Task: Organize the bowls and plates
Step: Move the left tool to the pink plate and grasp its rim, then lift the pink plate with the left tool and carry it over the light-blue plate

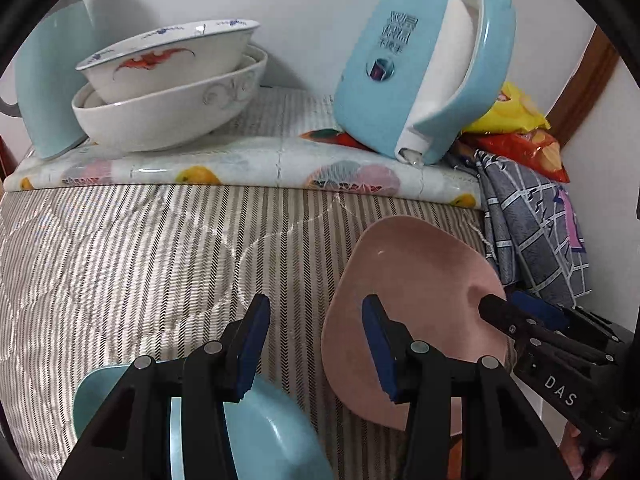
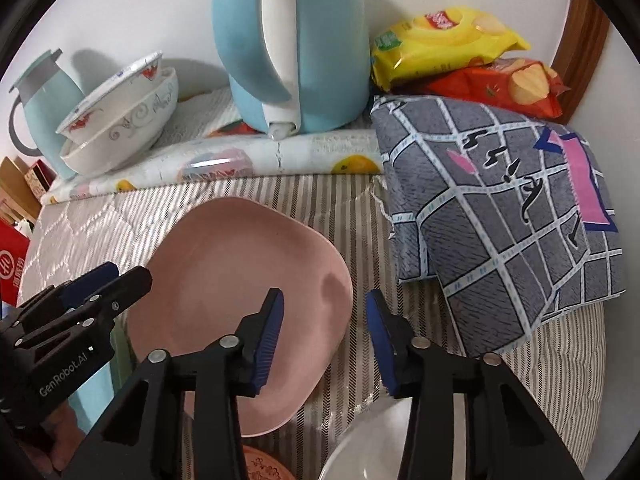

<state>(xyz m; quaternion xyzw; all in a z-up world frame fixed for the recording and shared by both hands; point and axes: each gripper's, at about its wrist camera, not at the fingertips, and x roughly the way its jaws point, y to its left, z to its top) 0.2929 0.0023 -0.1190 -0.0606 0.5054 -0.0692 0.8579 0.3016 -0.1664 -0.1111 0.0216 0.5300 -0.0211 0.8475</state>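
Wall (image 1: 304,12): plain white, you see soft shadows on it | Surface: striped quilted cover (image 1: 132,264) (herringbone weave) | Rear: fruit-print mat (image 1: 248,168) | Right: wooden frame (image 2: 584,36) against wall | Light: even, indoor.

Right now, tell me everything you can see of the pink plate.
The pink plate is a matte, rounded-square dish with a shallow well and a raised rim, probably ceramic or melamine. It looks empty and unbroken. It sits on the striped quilt, its rim overlapping a small patterned dish at the bottom edge. The right gripper has one jaw over the plate's rim, one beside it, not visibly clamping.
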